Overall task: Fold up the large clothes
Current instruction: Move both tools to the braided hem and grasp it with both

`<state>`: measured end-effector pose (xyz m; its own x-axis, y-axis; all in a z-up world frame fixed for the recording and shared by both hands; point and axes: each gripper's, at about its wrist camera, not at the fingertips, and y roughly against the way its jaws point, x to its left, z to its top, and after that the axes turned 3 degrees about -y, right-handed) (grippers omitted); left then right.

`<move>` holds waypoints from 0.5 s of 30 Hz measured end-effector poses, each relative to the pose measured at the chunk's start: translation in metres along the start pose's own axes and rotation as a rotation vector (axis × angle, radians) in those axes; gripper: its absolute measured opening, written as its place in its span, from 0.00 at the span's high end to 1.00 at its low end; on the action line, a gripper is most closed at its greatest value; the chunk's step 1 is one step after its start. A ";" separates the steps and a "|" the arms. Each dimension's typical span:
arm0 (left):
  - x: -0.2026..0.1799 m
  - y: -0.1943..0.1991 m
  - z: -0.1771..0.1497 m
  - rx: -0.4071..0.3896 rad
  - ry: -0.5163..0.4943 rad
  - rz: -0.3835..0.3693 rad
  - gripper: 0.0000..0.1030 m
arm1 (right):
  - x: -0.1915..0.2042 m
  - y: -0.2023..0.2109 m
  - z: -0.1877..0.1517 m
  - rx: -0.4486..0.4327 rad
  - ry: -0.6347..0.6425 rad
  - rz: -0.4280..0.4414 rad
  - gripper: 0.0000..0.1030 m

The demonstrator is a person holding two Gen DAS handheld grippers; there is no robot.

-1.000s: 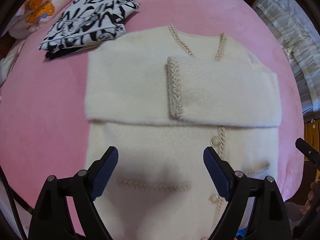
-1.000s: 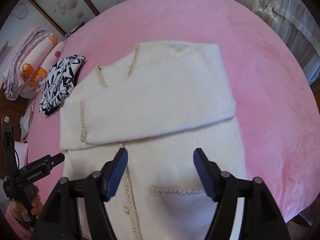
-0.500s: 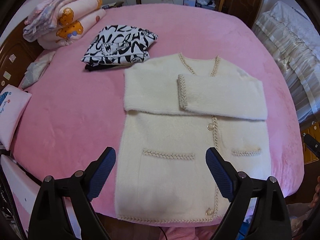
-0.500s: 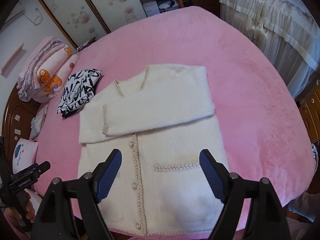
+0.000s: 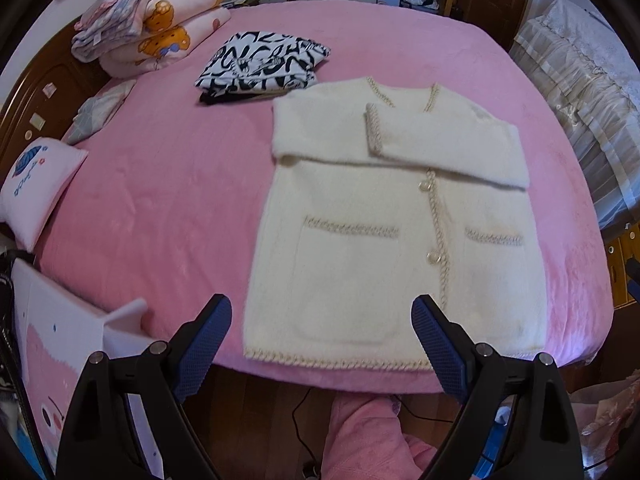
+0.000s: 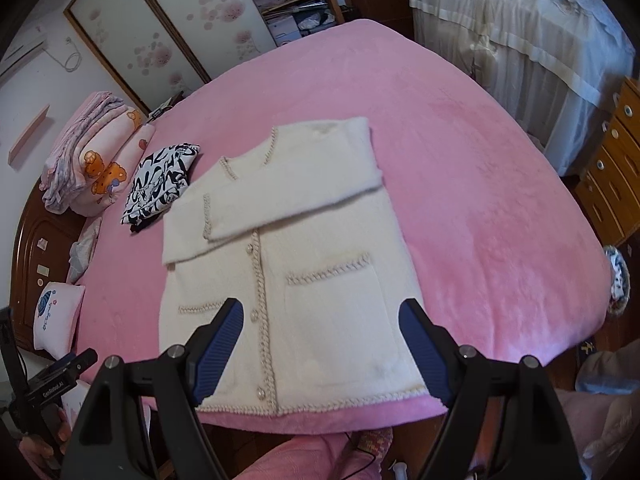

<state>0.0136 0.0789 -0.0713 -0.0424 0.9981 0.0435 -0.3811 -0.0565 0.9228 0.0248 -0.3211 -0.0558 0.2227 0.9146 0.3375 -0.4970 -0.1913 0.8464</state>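
Note:
A cream fuzzy cardigan with braided trim lies flat, front up, on the pink bed; it also shows in the right wrist view. Both sleeves are folded across its chest. Its hem lies along the near edge of the bed. My left gripper is open and empty, held above the hem and back from it. My right gripper is open and empty, also above the hem. The left gripper body shows at the lower left of the right wrist view.
A folded black-and-white garment lies beyond the cardigan's left shoulder. Folded quilts and a small pink pillow lie at the bed's left. A second bed and a wooden dresser stand to the right.
Both grippers have pulled back and up from the cardigan toward the near edge of the bed, so the whole garment and its hem have come into view. Both stayed open.

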 end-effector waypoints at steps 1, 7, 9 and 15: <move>0.002 -0.002 -0.006 0.008 0.001 0.006 0.12 | -0.005 0.000 -0.005 0.004 -0.012 0.003 0.22; 0.020 -0.026 -0.040 0.104 0.051 0.032 0.12 | -0.039 -0.011 -0.034 0.055 -0.095 -0.025 0.22; 0.029 -0.037 -0.048 0.143 0.088 0.030 0.12 | -0.051 -0.017 -0.043 0.081 -0.133 -0.035 0.22; 0.054 -0.074 -0.067 0.218 0.191 0.027 0.12 | -0.077 -0.038 -0.068 0.149 -0.231 -0.053 0.22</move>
<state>-0.0220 0.1355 -0.1630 -0.2309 0.9729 0.0155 -0.1712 -0.0563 0.9836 -0.0307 -0.3599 -0.1417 0.4389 0.8225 0.3617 -0.3543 -0.2116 0.9109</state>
